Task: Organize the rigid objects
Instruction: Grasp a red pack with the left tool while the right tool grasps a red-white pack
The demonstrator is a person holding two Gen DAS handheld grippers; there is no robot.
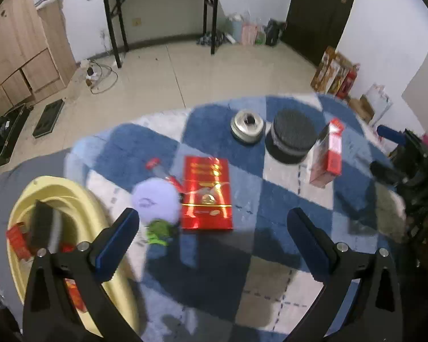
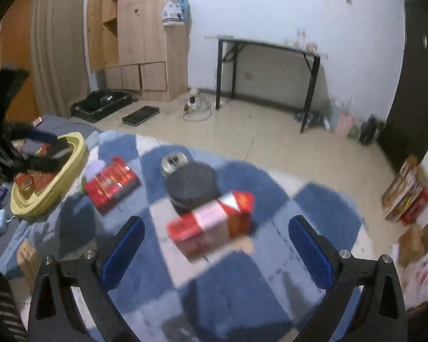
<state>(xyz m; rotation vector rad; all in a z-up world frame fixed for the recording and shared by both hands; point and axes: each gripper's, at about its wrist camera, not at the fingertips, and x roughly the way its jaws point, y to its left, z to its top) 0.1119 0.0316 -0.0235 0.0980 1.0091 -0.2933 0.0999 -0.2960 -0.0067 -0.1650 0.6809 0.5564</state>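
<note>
We're over a blue-and-white checkered rug [image 2: 214,279] on a tiled floor. Right gripper [image 2: 216,245] is spread wide, holding nothing, with the red-and-white carton [image 2: 211,222] just ahead between its fingers. It looks light, stiff cardboard, so we'd pinch its long flat sides. Left gripper [image 1: 214,236] is also wide and empty, near the flat red box [image 1: 207,193]. Yellow basin [image 2: 71,168] sits far left.

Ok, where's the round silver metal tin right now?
The round silver metal tin sits on the blue-and-white checked rug, far side, immediately left of the black round container in the left wrist view, beyond the flat red box.
</note>
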